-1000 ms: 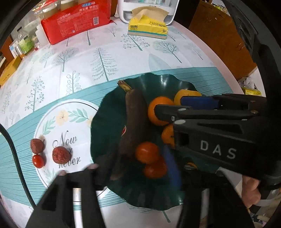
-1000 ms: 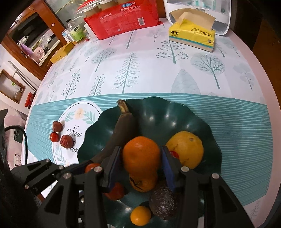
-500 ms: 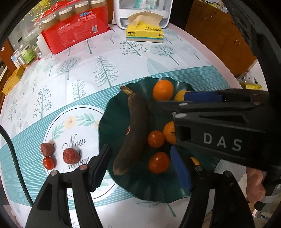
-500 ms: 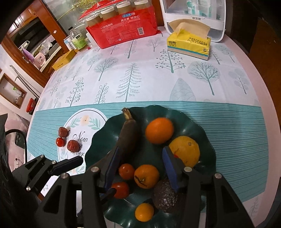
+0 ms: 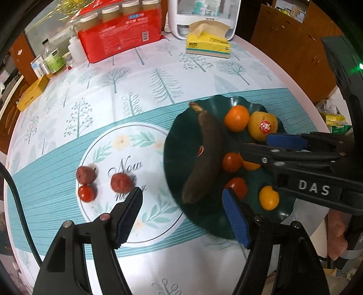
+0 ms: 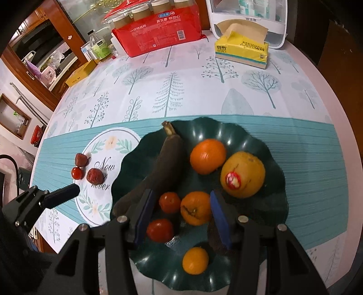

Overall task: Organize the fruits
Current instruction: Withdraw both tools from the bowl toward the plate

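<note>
A dark green wavy plate [image 6: 249, 140] holds a blackened banana [image 6: 163, 163], a large orange [image 6: 207, 155], a yellow fruit with a red sticker [image 6: 244, 174], two small tomatoes [image 6: 169, 202], a mandarin [image 6: 196, 207] and a little orange fruit [image 6: 195, 260]. My right gripper [image 6: 181, 199] hovers open above the mandarin, gripping nothing. Left of the plate [image 5: 179, 145], two wrinkled red dates [image 5: 121, 182] and a cherry tomato [image 5: 86, 193] lie on the tablecloth. My left gripper [image 5: 181, 197] hangs over the plate's left rim, its jaws opening and empty.
At the table's far side stand a red pack of paper cups [image 6: 158, 29], a yellow tissue box [image 6: 242, 50] and a white appliance [image 6: 247, 20]. Bottles [image 6: 99, 47] and a yellow box [image 6: 80, 72] sit far left. A hand [image 5: 338, 238] holds the right gripper.
My right gripper let go of the large orange, which now rests in the plate, and drew back. My left gripper pulled back from over the plate toward the left and spread its jaws wider.
</note>
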A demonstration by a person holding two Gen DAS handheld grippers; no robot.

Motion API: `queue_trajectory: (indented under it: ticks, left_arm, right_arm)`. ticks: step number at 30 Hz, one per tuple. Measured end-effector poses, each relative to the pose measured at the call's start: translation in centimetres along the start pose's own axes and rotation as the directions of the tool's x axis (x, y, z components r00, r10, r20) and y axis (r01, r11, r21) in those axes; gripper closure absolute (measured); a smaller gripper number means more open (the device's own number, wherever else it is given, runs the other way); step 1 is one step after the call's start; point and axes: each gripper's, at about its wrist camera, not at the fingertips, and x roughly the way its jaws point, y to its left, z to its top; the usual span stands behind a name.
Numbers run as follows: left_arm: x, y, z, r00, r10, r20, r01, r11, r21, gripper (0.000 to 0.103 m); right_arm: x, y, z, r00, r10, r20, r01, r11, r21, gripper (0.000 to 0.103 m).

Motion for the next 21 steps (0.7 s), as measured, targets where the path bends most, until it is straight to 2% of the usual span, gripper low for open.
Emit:
queue_trajectory:
  ticks: [10,21]
  left_arm:
    - [-2.9,5.1,-1.3,1.0,0.012,0.029,-0.011,1.0,-0.022,0.031]
    - [-7.6,12.4,0.0,0.996,0.054,0.072,-0.054,0.999,0.004,0.026]
  right_arm:
    - [-2.0,4.0,-1.4,0.999,-0.047,0.027,0.048,0.998,-0.035,0.051]
    - [-5.7,10.9,-0.1,0.984,-0.001,0.178,0.002,1.0,-0.008,0.051]
